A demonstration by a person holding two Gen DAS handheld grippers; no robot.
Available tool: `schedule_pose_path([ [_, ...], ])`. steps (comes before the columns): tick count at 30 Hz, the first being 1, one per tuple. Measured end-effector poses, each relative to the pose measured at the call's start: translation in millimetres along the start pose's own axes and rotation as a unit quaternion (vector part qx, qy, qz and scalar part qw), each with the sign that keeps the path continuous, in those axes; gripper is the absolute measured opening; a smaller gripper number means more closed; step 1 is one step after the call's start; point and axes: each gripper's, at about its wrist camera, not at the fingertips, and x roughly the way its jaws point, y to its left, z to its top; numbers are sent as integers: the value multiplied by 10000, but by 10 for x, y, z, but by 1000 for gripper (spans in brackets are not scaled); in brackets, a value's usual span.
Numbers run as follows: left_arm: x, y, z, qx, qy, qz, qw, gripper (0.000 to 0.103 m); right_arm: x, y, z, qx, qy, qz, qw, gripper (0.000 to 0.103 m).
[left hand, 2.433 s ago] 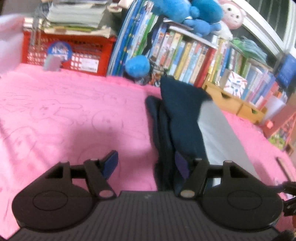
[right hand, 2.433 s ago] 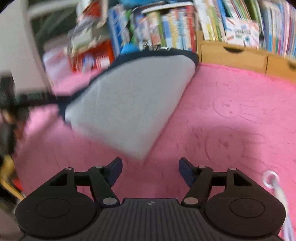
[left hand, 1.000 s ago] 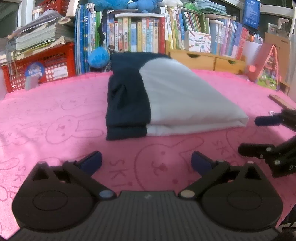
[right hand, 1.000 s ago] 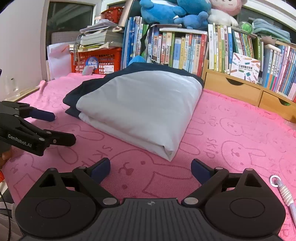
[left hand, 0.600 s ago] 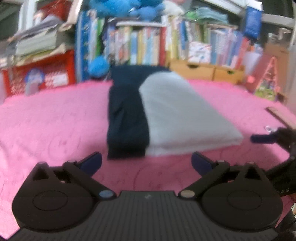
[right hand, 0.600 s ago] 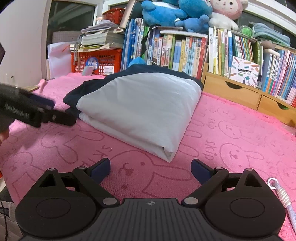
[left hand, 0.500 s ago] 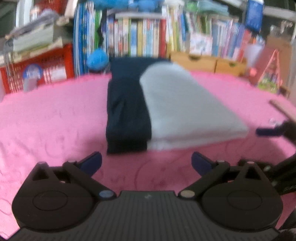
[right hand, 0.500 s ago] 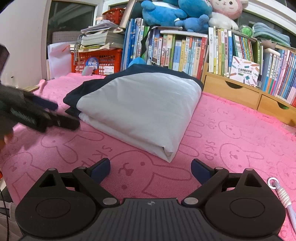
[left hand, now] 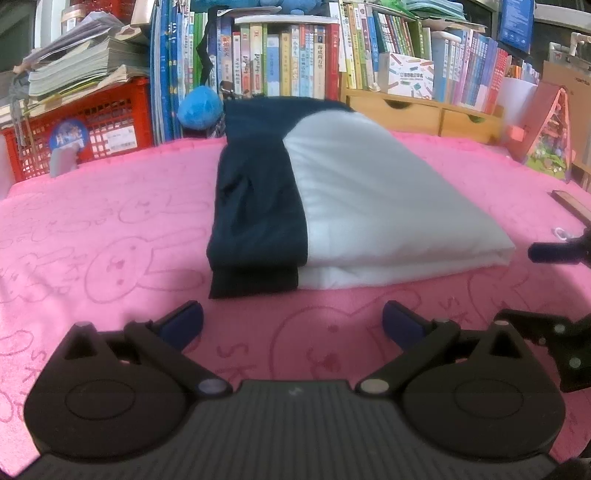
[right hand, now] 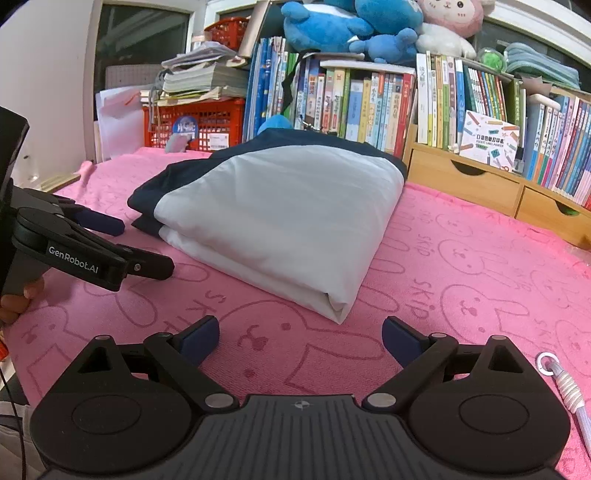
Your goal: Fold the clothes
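Observation:
A folded garment (left hand: 332, 206), navy on its left part and white on its right, lies flat on the pink bunny-print towel (left hand: 110, 229). In the right wrist view the garment (right hand: 288, 218) shows its white folded corner nearest the camera. My left gripper (left hand: 291, 321) is open and empty, a short way in front of the garment's near edge. My right gripper (right hand: 299, 339) is open and empty, just in front of the white corner. The left gripper (right hand: 144, 243) also shows at the left of the right wrist view, open. The right gripper's fingers (left hand: 550, 253) show at the right edge of the left wrist view.
A row of books (left hand: 295, 62) and a wooden drawer unit (right hand: 480, 184) stand behind the towel. A red crate (left hand: 74, 125) with stacked papers is at back left. Plush toys (right hand: 351, 26) sit on the books. A white cord with a ring (right hand: 561, 380) lies at right.
Both grippers let go of the garment and drew back; it now lies folded on the towel. In the last half second the left gripper shifted slightly; the garment has not moved.

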Motion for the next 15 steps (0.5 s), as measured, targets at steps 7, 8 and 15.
schedule_pose_path([
  [7, -6, -6, 6, -7, -15, 13, 10000, 103, -6, -5, 2, 30, -42, 1, 10000, 96],
  [8, -10, -6, 3, -20, -34, 20, 10000, 103, -7, -5, 1, 32, -46, 1, 10000, 96],
  [15, -17, 24, 2, -27, -61, 26, 10000, 103, -7, -3, -2, 51, -54, -7, 10000, 96],
])
